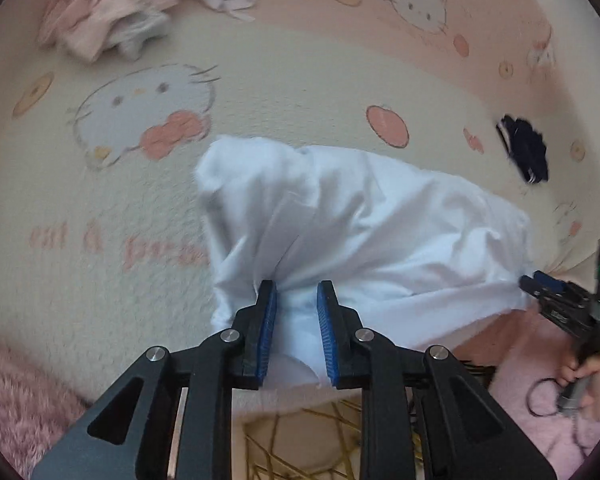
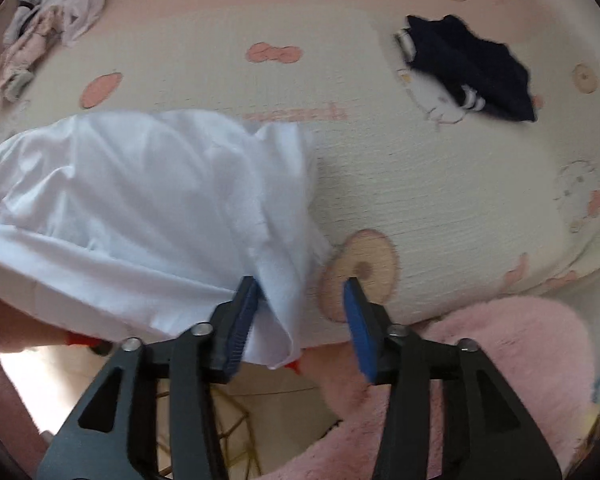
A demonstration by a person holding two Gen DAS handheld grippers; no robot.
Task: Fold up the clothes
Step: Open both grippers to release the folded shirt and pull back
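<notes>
White garment (image 1: 364, 216), thin and wrinkled, lies bunched on a cartoon-cat bedspread (image 1: 140, 184) at the near edge of the bed, its long axis running crosswise between the two grippers, so that each gripper stands at one end of it. Left gripper (image 1: 297, 292): points steeply down at the garment's near hem; jaws a little apart, with a gathered fold of the white cloth lying in the gap between the blue pads; whether the pads pinch it cannot be told for certain, though a gap shows on either side of the fold. Right gripper (image 2: 302, 288): jaws wide apart, clamped on nothing; the corner of the white garment (image 2: 148, 200) drapes against the inner face of its left-hand pad and hangs over the bed edge, while the other pad stands clear over a printed ring motif on the bedspread. In the left wrist view the right gripper (image 1: 534, 282) shows at the garment's far end, touching or just beside the cloth edge, with a hand (image 1: 584, 372) on its handle. Judgement: the cloth lies forward of and below both grippers, the left one centred on it, the right one offset so that cloth sits only at one pad; a re-grasp on that side would call for a shift toward the garment. Other items: dark navy garment (image 2: 472, 68), well apart beyond the right gripper; heap of pink and pale clothes (image 1: 120, 8) at the far left; pink fluffy cover (image 2: 500, 360) near the bed edge.
</notes>
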